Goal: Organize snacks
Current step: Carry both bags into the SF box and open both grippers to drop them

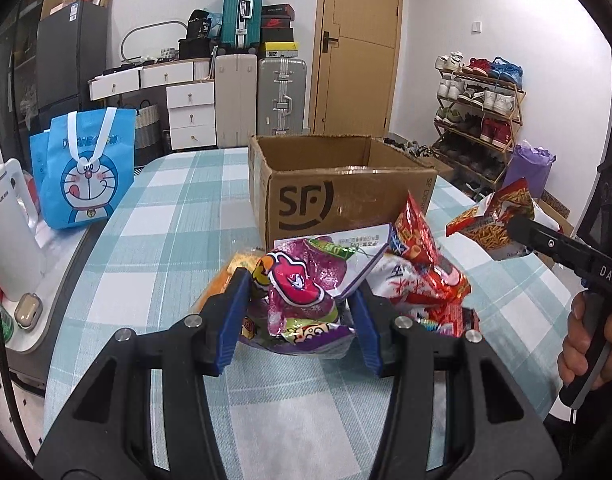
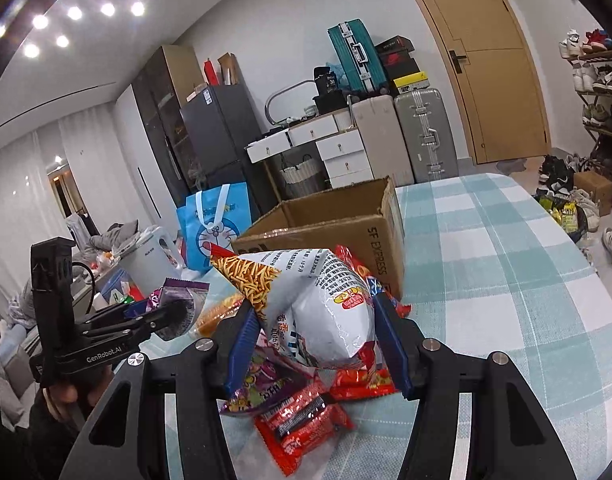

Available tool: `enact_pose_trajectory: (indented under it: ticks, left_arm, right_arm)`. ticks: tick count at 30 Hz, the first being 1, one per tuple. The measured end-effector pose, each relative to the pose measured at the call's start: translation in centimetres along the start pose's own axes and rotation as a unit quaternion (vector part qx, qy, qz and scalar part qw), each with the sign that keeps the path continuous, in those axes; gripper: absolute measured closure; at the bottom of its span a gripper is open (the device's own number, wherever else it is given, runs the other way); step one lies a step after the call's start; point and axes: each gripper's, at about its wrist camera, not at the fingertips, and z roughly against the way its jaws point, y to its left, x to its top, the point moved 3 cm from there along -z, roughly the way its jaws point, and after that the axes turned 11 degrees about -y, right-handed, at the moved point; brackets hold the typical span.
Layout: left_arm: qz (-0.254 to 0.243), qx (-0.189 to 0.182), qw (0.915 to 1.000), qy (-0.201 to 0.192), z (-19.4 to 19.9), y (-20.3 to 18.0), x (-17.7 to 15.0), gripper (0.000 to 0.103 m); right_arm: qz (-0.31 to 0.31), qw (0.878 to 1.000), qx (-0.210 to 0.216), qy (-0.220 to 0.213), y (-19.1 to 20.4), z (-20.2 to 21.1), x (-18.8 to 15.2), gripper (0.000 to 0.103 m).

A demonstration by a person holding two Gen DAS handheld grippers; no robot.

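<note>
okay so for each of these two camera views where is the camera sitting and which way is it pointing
Left wrist view: sits on the left tool, facing the cardboard box and door; its blue fingers hold a purple snack bag; the right tool and a hand show.
Right wrist view: sits on the right tool, facing the box and fridge corner; it holds a white snack bag; the left tool shows.
Shared: box, checked tablecloth, snack pile, suitcases.
</note>
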Motion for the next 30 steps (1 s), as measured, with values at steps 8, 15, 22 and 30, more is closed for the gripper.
enact_pose_trajectory:
  ticks: [8, 15, 22, 30]
  left_arm:
    - [-0.003, 0.003, 0.9999, -0.016, -1.2, -1.1, 2.9, 0.056]
    - [0.004, 0.006, 0.9996, -0.027, -2.5, -1.7, 5.6, 0.056]
    - [0.006, 0.015, 0.9996, -0.024, -4.8, -1.7, 7.6, 0.056]
    - [0.007, 0.028, 0.9993, -0.022, -7.5, -1.7, 9.4, 0.056]
  right_arm:
    - [-0.004, 1.000, 0.006, -0.010, 0.3, -0.8, 2.0, 0.046]
    - [-0.011, 1.000, 0.009, -0.010, 0.1, -2.1, 4.0, 0.046]
    - [-0.006, 1.000, 0.009, -0.009, 0.5, -3.8, 5.7, 0.046]
    - [-0.011, 1.000, 0.008, 0.000, 0.1, -6.2, 7.2, 0.046]
